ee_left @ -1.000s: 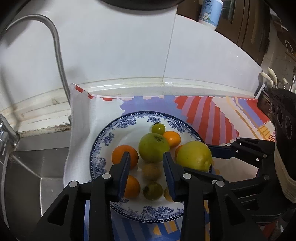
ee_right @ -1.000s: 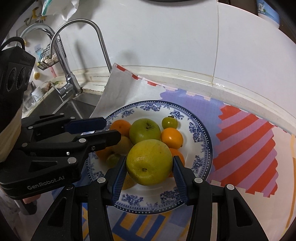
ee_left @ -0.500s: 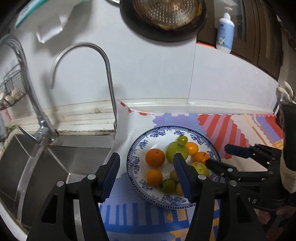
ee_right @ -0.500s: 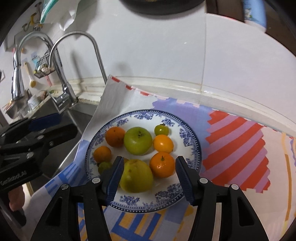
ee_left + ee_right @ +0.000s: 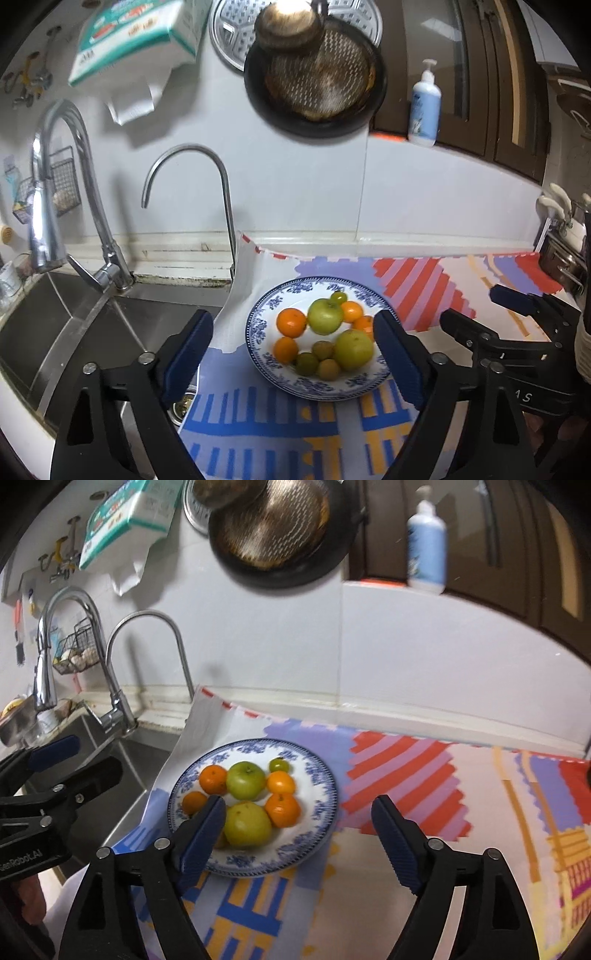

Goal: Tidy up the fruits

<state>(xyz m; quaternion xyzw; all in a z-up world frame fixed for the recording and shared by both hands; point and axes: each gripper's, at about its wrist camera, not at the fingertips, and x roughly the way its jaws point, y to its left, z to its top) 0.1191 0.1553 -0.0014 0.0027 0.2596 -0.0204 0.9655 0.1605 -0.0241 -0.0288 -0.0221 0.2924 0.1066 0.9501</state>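
**Fruit on the plate, both grippers hanging clear**

We are holding the left gripper (image 5: 291,349) and the right gripper (image 5: 297,829) above the plate (image 5: 258,328), both with fingers spread wide and gripping nothing. All the fruit we can see is lying on the plate: the apple (image 5: 325,316) in the middle, the big yellow-green citrus (image 5: 354,349) touching the near fruits, oranges (image 5: 291,323) around them and small green ones (image 5: 306,363) at the front. We are judging the gathering as done or nearly so. If any piece needs nudging, we are advising a slow descent from straight above, closing on one fruit only, because the round pieces are packed touching and a side push could roll a neighbour off the rim.

The plate is sitting on a patterned cloth (image 5: 406,775) covering the counter, near the cloth's left edge, just beside the sink (image 5: 74,325). Two taps (image 5: 184,177) are rising behind the sink, a pan (image 5: 314,81) is hanging on the white wall, and a pump bottle (image 5: 424,107) is standing on a ledge.
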